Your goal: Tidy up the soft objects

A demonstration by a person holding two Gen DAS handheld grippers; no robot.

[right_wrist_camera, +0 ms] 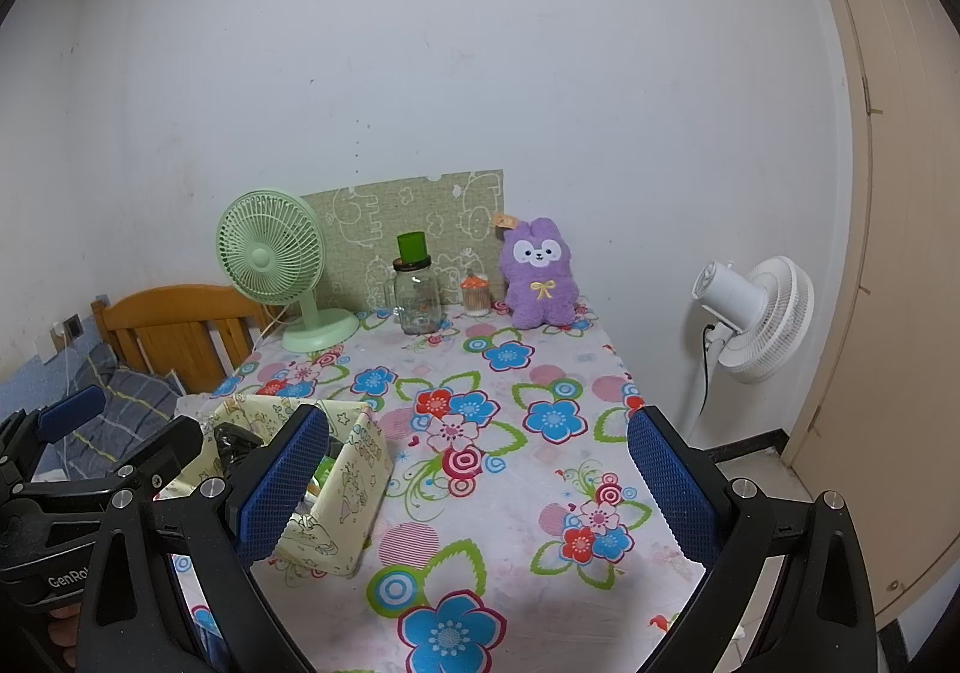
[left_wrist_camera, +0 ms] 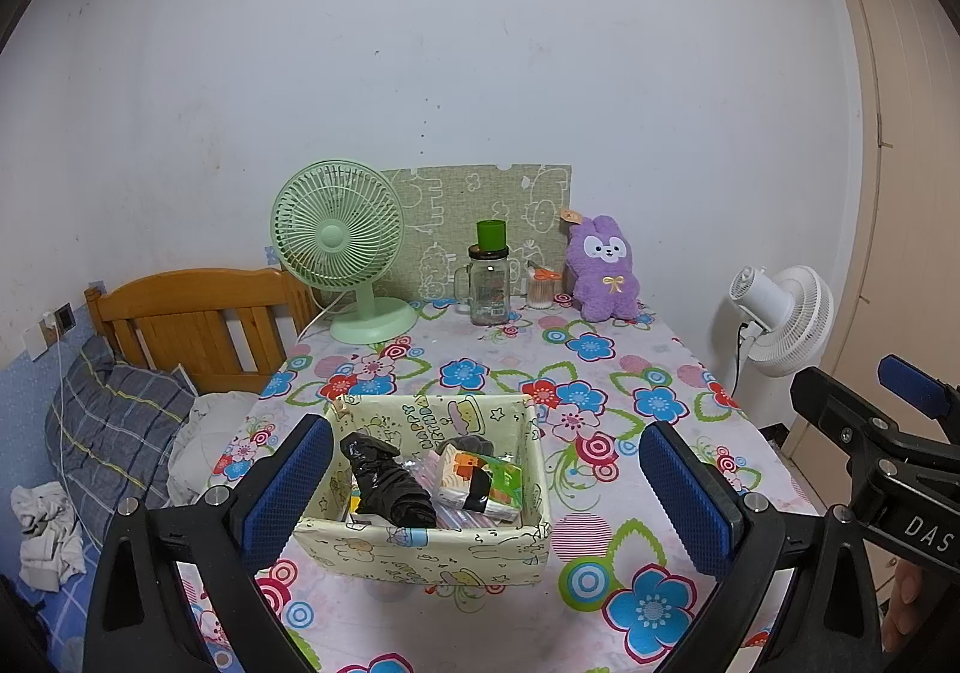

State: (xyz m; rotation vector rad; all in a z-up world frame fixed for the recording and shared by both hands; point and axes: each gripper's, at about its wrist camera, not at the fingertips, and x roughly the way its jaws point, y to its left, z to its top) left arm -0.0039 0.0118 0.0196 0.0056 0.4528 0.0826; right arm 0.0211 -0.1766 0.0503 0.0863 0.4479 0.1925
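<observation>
A purple plush rabbit (left_wrist_camera: 604, 271) sits upright at the far edge of the flowered table (left_wrist_camera: 600, 373), also in the right wrist view (right_wrist_camera: 540, 274). A pale yellow fabric box (left_wrist_camera: 429, 544) stands near the front and holds a crumpled black bag (left_wrist_camera: 387, 484) and a tissue pack (left_wrist_camera: 480, 484); the box also shows in the right wrist view (right_wrist_camera: 336, 499). My left gripper (left_wrist_camera: 486, 493) is open and empty, its fingers either side of the box. My right gripper (right_wrist_camera: 477, 487) is open and empty over the table, right of the box.
A green desk fan (left_wrist_camera: 339, 247), a glass jar with a green lid (left_wrist_camera: 489, 277) and a cotton swab pot (left_wrist_camera: 540, 289) stand along the back. A white floor fan (left_wrist_camera: 780, 319) is to the right, a bed with pillows (left_wrist_camera: 114, 421) to the left.
</observation>
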